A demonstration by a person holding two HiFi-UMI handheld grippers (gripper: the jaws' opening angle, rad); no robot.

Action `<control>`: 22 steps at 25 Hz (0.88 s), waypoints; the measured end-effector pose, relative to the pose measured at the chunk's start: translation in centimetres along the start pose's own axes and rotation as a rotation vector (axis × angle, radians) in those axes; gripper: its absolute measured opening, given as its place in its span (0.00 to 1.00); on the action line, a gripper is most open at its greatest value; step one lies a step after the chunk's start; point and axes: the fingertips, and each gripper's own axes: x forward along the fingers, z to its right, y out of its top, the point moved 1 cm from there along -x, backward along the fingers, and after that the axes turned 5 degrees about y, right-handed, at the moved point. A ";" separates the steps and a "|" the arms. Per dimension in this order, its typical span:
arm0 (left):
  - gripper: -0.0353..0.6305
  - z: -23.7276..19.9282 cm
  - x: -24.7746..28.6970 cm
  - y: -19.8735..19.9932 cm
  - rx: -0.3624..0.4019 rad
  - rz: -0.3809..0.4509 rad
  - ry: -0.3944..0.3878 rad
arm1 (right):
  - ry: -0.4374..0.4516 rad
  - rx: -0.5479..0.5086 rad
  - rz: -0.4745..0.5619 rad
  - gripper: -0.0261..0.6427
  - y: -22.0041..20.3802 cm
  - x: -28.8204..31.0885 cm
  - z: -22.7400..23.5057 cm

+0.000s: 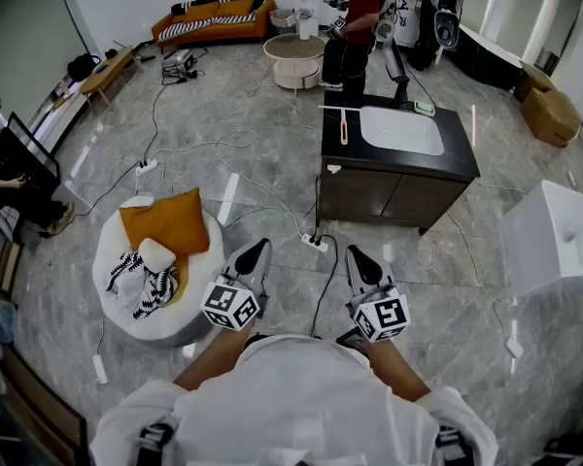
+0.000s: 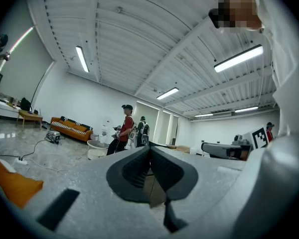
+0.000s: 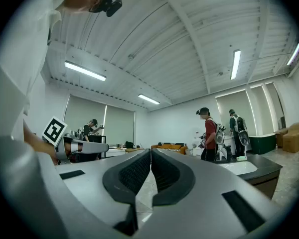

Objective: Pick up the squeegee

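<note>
Evidently pre-approach: left gripper (image 1: pixel 256 256) and right gripper (image 1: pixel 357 260) pinched together, empty, held level. Squeegee (image 1: pixel 344 124) lies well apart on the cabinet (image 1: pixel 457 159).

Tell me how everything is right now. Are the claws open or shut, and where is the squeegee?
left claw: shut, nothing in it.
right claw: shut, nothing in it.
squeegee: lying flat on the black counter, beside the basin, not touched by either claw.
cabinet doors: closed.
orange cushion: resting on top of the white pouf.
</note>
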 end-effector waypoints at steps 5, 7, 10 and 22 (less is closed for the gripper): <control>0.07 0.7 0.0 0.5 -0.001 0.000 0.004 | -0.005 0.009 0.006 0.06 0.5 -0.9 0.8; 0.07 1.0 0.1 0.3 -0.007 -0.002 -0.002 | -0.005 0.018 0.009 0.06 0.4 -1.2 1.1; 0.07 1.5 0.2 -0.2 -0.016 -0.007 -0.008 | -0.004 0.030 0.016 0.06 0.2 -1.4 1.4; 0.07 1.6 0.2 -1.8 -0.043 -0.055 -0.030 | 0.048 0.100 0.008 0.07 -1.6 -0.9 2.0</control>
